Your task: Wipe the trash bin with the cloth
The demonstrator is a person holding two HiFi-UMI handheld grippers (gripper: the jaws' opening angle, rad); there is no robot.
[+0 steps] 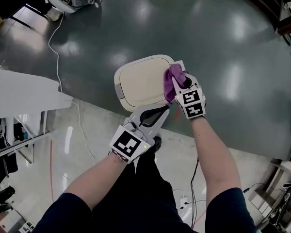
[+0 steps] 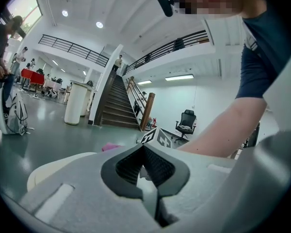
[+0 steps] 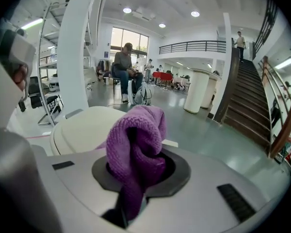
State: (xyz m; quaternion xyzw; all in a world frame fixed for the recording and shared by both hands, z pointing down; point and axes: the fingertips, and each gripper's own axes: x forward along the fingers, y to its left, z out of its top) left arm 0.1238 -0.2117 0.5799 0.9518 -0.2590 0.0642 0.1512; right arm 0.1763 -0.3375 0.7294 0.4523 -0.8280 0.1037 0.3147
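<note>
Bin [image 1: 140,81] shows only its lid from above; my right claw [image 1: 180,77] grips the cloth [image 1: 169,89], my left claw [image 1: 153,116] is closed and empty.

One trash bin [image 1: 140,84] stands on the floor; one purple cloth [image 1: 169,87]; two grippers, the left gripper [image 1: 159,113] and the right gripper [image 1: 178,79]; one staircase [image 2: 117,106]; one office chair [image 2: 186,123]; one white cable [image 1: 56,52] across the floor; one seated person [image 3: 126,69].

Open floor [image 1: 218,47] around trash bin [image 1: 140,84]
</note>
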